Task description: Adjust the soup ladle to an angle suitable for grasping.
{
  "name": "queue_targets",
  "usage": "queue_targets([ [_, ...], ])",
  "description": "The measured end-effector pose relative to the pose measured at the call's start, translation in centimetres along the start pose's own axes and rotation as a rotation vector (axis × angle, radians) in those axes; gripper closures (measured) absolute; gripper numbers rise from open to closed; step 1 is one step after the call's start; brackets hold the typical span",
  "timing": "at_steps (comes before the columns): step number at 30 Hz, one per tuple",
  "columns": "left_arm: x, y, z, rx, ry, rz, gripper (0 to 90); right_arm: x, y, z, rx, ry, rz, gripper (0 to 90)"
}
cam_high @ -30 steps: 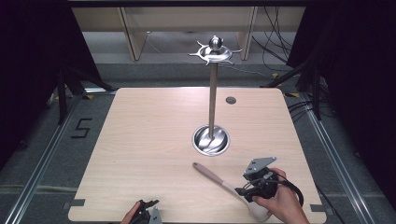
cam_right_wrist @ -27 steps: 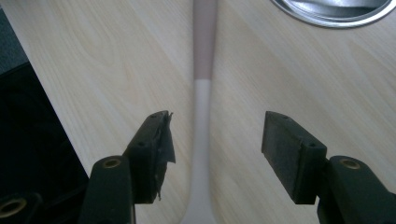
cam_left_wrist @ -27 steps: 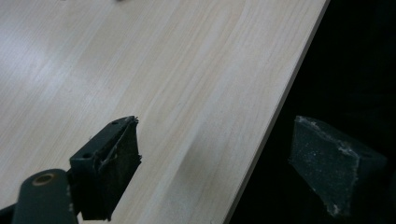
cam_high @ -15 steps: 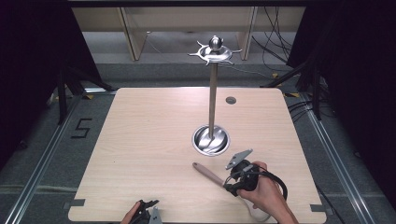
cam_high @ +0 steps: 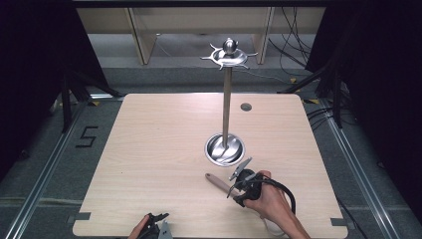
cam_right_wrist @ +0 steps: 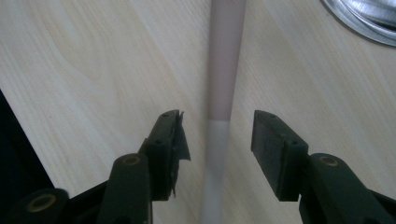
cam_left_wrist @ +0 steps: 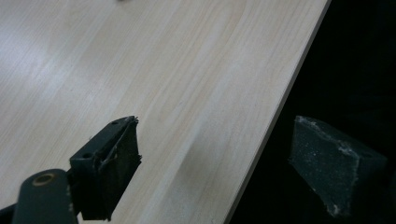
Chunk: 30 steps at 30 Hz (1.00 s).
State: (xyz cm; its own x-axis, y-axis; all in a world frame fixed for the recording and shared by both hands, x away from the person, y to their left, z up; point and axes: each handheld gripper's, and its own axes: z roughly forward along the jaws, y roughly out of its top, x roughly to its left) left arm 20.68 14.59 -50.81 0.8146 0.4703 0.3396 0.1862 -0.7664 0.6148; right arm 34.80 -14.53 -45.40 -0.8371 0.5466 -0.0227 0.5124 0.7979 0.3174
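Right claw (cam_right_wrist: 217, 130), jaws apart, straddles the handle of a utensil (cam_right_wrist: 225, 60) lying flat on the tabletop (cam_high: 149, 144); neither jaw touches the handle. The utensil (cam_high: 217, 181) lies near the front edge, just in front of the round metal base (cam_high: 225, 149) of an upright stand (cam_high: 227, 99). Left claw (cam_left_wrist: 219, 163), jaws wide apart and holding nothing, hangs over the tabletop's front edge, one jaw above the wood, the other beyond it.
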Motion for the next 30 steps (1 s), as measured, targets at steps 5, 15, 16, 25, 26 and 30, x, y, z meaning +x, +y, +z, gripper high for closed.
queue_targets([
  [5,0.0,0.0,0.0,0.000,-0.001,0.000,15.0,-0.2,0.3,0.4,0.017,0.021,0.014,55.5],
  [15,0.0,0.0,0.1,0.003,-0.007,0.008,14.9,-0.4,0.8,1.6,0.055,0.037,-0.004,59.4],
  [16,0.0,0.0,0.1,0.000,-0.008,0.005,15.0,-0.3,0.8,1.6,0.064,0.027,-0.002,59.9],
  [25,0.0,0.1,-0.1,0.003,0.002,0.010,14.9,-0.4,1.0,2.2,0.087,0.028,0.014,63.5],
  [26,0.0,0.1,-0.1,0.002,0.003,0.010,14.9,-0.6,1.0,2.3,0.081,0.025,-0.008,63.7],
  [30,0.0,0.1,-0.1,-0.002,0.001,0.006,15.0,-0.6,1.1,2.5,0.093,0.026,-0.008,64.7],
])
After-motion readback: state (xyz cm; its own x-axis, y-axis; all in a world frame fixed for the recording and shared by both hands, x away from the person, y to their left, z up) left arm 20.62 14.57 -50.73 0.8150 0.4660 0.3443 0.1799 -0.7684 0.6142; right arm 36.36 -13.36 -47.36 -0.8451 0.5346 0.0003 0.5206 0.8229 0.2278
